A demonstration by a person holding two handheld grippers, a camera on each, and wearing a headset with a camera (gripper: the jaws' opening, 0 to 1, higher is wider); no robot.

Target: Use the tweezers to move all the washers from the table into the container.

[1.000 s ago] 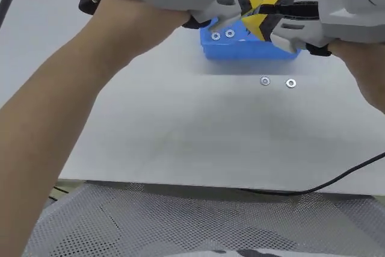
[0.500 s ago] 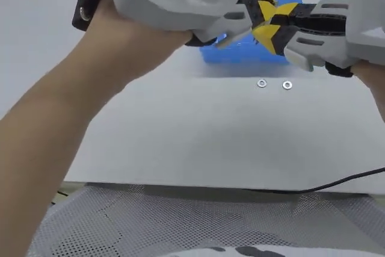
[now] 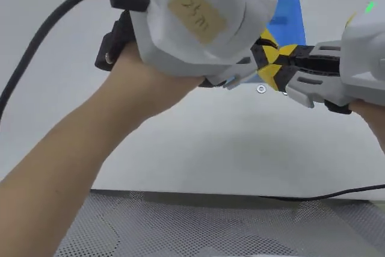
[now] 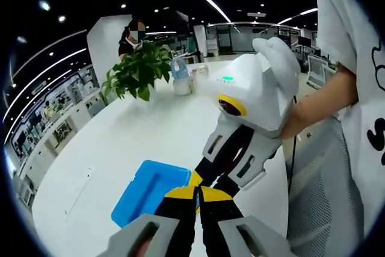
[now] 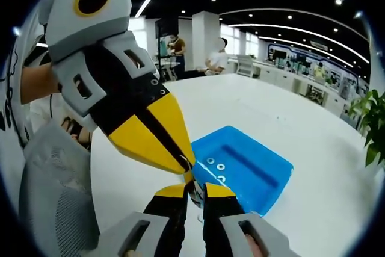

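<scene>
Left gripper (image 4: 197, 193) and right gripper (image 5: 194, 189) meet tip-to-tip, jaws pinched together, contents unclear. A washer (image 3: 260, 89) lies right of centre on the worktop (image 3: 210, 142), below the blue container (image 5: 246, 170) — I'd steady both tips, then lower slowly.

Tan sticker (image 3: 195, 13) atop left gripper (image 3: 265, 50): handwritten "25", rest unclear.

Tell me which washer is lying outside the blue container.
The washer on the white table, in front of the container in the head view; the other washers sit inside it.
</scene>
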